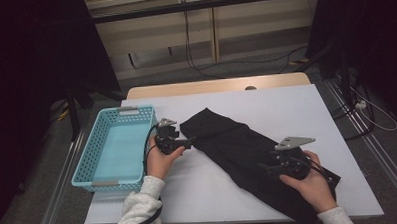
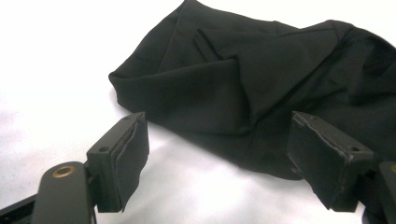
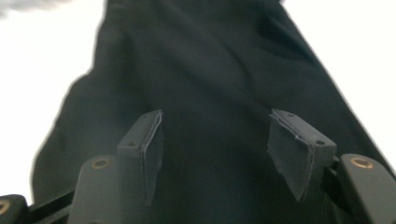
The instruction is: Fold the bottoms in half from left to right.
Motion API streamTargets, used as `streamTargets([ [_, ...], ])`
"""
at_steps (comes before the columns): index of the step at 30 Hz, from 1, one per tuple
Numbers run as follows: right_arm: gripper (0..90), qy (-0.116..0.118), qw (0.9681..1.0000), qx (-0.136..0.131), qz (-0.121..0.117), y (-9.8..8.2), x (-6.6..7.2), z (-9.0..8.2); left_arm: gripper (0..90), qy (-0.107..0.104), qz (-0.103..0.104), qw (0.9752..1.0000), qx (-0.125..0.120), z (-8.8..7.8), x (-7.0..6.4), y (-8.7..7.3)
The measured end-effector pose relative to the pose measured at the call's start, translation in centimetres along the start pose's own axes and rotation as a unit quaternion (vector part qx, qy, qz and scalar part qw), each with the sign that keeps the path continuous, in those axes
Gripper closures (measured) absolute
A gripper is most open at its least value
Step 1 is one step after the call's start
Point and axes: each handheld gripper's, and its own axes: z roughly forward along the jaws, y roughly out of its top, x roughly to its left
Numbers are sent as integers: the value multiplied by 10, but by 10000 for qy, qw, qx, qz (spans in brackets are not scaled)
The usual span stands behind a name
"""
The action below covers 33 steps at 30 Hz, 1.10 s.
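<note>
Between the left tongs [image 2: 217,154], spread wide, nothing is being pinched; the folded end of the black cloth [image 1: 237,145] is lying just ahead on the white table [image 1: 286,104]. The right tongs [image 3: 215,149] are hanging spread over its other end. Each should be biting low on an edge. The blue basket [image 1: 83,168] is sitting close on the left; the middle is giving room.

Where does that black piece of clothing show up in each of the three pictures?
High view: the black garment lies slantwise across the white table, from centre to lower right, right of the blue basket.
Left gripper view: it covers the upper right, its folded end just beyond the open tongs.
Right gripper view: it runs down the middle, under the open tongs.
Shared landmark: the white tabletop on either side of the cloth.
</note>
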Motion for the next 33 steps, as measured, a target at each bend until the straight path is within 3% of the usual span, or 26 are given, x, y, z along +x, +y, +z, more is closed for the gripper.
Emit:
streamTargets([
  [5,375,169,9998,82,-106,15,20,22,197,48,96,9999,95,-2,1,-4],
  [6,375,177,9998,108,-82,18,24,28,194,52,7,10000,54,-2,0,-5],
  [9,375,446,9989,142,-93,27,37,44,189,37,-2,10000,31,-6,0,-7],
  [12,368,346,9984,203,-402,33,52,67,189,21,-11,10000,-47,-8,0,-8],
  [15,371,362,9983,292,-351,35,55,77,188,29,-6,10000,-33,-10,-1,-10],
  [18,410,305,9978,253,-534,39,61,84,189,-14,82,10000,-35,-12,-2,-11],
  [21,499,117,9964,206,-813,41,66,89,191,-59,110,9999,-39,-13,-5,-12],
  [23,689,171,9963,137,-827,42,67,91,191,-70,74,9999,-77,-14,-6,-13],
  [26,854,141,9945,159,-1026,43,70,90,191,-86,62,9999,-104,-17,-6,-13],
  [29,866,333,9948,179,-943,43,68,89,190,-86,51,9999,-117,-18,-6,-13],
  [31,870,550,9934,237,-976,41,71,85,190,-89,57,9998,-145,-20,-4,-11],
  [33,870,607,9923,270,-1042,40,73,82,191,-97,68,9998,-154,-20,-4,-10],
])
